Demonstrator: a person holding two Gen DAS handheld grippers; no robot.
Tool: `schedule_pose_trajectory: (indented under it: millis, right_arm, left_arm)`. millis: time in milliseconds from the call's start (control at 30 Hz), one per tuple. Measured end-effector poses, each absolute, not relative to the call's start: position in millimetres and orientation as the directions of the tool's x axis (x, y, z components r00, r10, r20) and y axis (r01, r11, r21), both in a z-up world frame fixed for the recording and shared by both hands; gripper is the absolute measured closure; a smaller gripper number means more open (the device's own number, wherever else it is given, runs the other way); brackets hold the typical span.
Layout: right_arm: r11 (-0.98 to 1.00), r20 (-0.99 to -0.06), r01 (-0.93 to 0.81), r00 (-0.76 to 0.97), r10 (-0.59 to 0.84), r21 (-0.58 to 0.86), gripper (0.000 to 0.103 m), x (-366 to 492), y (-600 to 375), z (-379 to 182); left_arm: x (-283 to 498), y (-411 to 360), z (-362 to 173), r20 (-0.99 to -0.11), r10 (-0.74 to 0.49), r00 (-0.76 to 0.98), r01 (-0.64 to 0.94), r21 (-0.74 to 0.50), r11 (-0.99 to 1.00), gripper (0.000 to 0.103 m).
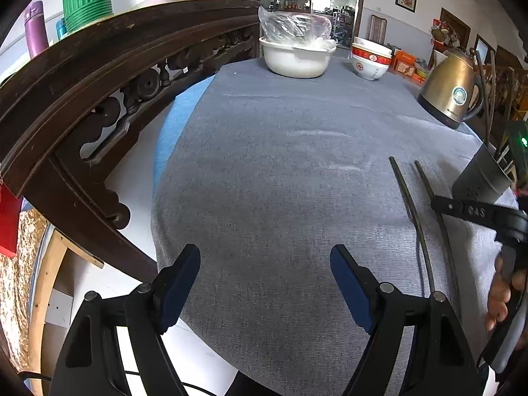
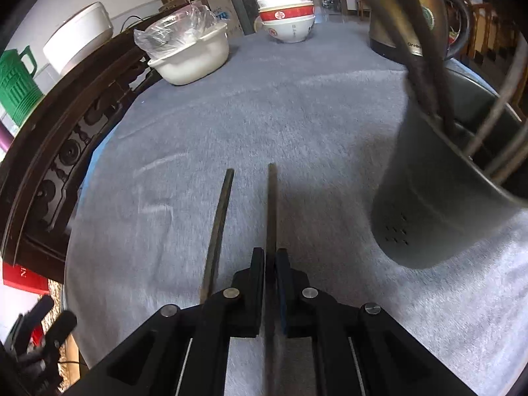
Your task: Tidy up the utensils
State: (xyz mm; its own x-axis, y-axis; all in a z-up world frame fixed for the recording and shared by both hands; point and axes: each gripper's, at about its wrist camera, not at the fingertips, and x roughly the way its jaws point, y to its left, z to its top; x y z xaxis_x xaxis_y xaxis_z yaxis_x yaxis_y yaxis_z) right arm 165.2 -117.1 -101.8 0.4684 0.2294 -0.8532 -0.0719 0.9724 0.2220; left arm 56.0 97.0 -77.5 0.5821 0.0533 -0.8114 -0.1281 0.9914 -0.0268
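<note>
Two dark chopsticks lie on the grey cloth. My right gripper (image 2: 270, 255) is shut on the right chopstick (image 2: 271, 204), whose far end points away from me. The left chopstick (image 2: 218, 227) rests loose beside it, just left of the jaws. A dark utensil holder (image 2: 439, 198) with perforations stands close at the right, holding several utensils. In the left wrist view both chopsticks (image 1: 416, 217) show at the right, with the holder (image 1: 483, 176) beyond them and the right gripper (image 1: 444, 205) reaching in. My left gripper (image 1: 265, 264) hovers open over bare cloth with nothing between its fingers.
A white basin (image 1: 295, 57) with a plastic bag, stacked red-and-white bowls (image 1: 369, 57) and a brass kettle (image 1: 452, 89) stand at the far side of the grey cloth (image 1: 280, 165). A dark carved wooden rail (image 1: 99, 76) runs along the left.
</note>
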Motion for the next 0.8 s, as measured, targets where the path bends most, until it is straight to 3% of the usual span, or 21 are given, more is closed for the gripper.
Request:
schedule_pose_trajectory:
  millis: [300, 533, 800]
  right_arm:
    - [0.992, -0.856, -0.107, 0.504, 0.118, 0.074, 0.092, 195.7, -89.6, -109.6]
    - [0.989, -0.826, -0.112, 0.545, 0.146, 0.100, 0.097, 191.8, -97.3, -107.4]
    - [0.970, -0.748, -0.164, 0.617, 0.243, 0.180, 0.097, 144.4, -120.2, -78.5]
  left_arm:
    - [58.5, 97.2, -72.9, -0.807, 0.076, 0.586, -0.135, -0.004, 0.991, 0.021]
    - [71.4, 88.4, -66.8, -0.817, 0.034, 0.576, -0.090, -0.022, 0.996, 0.022]
    - [110.2, 64.2, -55.3, -0.845, -0.111, 0.523, 0.040, -0.105, 0.994, 0.021]
